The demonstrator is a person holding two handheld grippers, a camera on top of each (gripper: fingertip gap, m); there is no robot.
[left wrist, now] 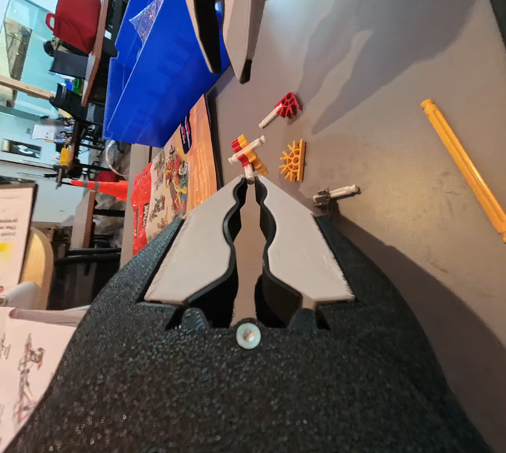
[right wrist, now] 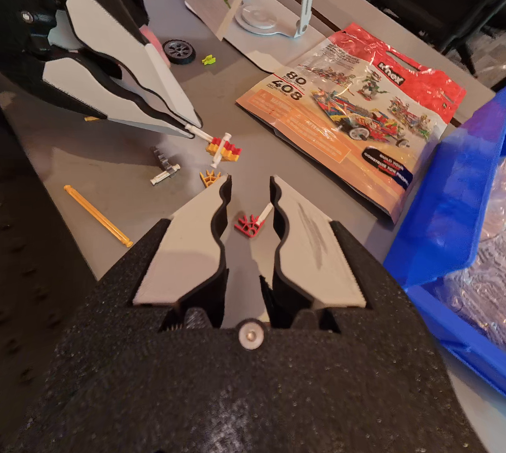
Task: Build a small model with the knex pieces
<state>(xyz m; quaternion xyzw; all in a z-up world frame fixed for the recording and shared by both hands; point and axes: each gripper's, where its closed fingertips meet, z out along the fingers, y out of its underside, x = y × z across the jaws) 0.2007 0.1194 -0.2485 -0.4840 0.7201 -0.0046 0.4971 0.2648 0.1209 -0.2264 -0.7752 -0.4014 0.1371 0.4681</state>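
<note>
My left gripper (left wrist: 249, 179) is shut on the end of a white rod that sticks out of a small red-and-yellow connector assembly (left wrist: 247, 155), low over the grey table. The right wrist view shows that grip (right wrist: 193, 129) and the assembly (right wrist: 223, 149). My right gripper (right wrist: 250, 178) is open and empty. It hovers over a red connector with a white rod (right wrist: 250, 225), which lies on the table between its fingers. The right gripper also shows in the left wrist view (left wrist: 231, 74), above that red connector (left wrist: 284, 108).
On the table lie a yellow connector (right wrist: 209, 178), a grey connector with a white rod (right wrist: 164, 163), a long yellow rod (right wrist: 97, 215), a toy wheel (right wrist: 179, 51) and a small green piece (right wrist: 208, 59). A printed bag (right wrist: 350, 116) and a blue bin (right wrist: 451, 220) are on the right. Across from one pair of fingers to the other is roughly 7 centimetres. To reach the small green piece (right wrist: 208, 59) in a straight line is about 20 centimetres for my left fingers, about 25 centimetres for my right.
</note>
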